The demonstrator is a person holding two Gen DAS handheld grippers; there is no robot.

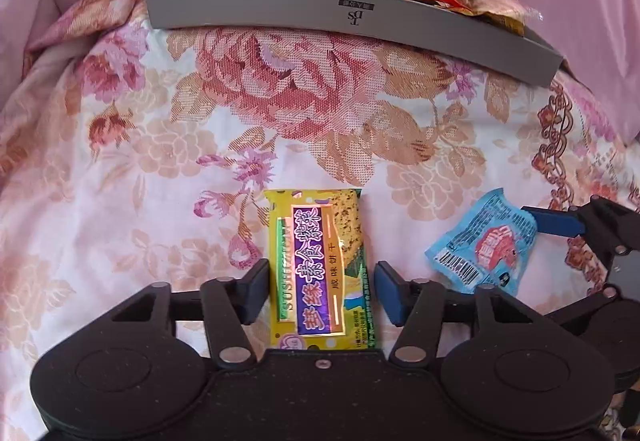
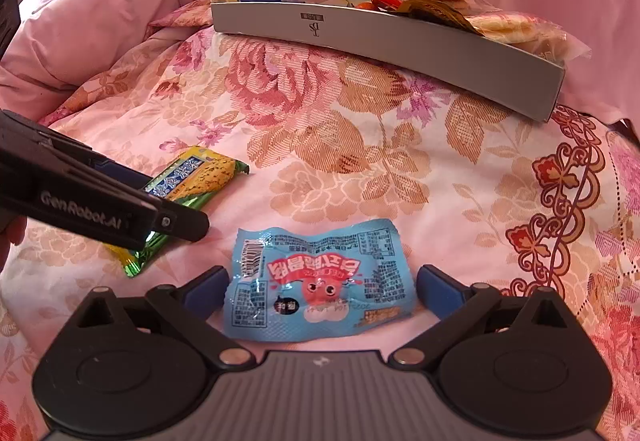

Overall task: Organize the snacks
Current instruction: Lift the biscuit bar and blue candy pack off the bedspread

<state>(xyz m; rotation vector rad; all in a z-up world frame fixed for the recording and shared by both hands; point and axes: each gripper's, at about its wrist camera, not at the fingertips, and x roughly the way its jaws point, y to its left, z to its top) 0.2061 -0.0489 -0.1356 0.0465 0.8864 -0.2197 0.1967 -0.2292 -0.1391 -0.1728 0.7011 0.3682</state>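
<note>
Pickup step: left gripper [image 1: 322, 291] straddling the yellow cracker packet [image 1: 320, 265], right gripper [image 2: 320, 291] spread around the blue pouch [image 2: 320, 281]; next, pinch and carry to the grey tray [image 2: 400, 41].

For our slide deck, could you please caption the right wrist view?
Open right hand-held gripper straddles a blue snack packet on the floral bedspread, grey snack box beyond.

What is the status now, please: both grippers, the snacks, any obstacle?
Left gripper open astride yellow-green cracker packet. Right gripper open astride blue plastic snack pouch. Both lie on floral quilt. Grey cardboard tray ahead, path clear.
</note>
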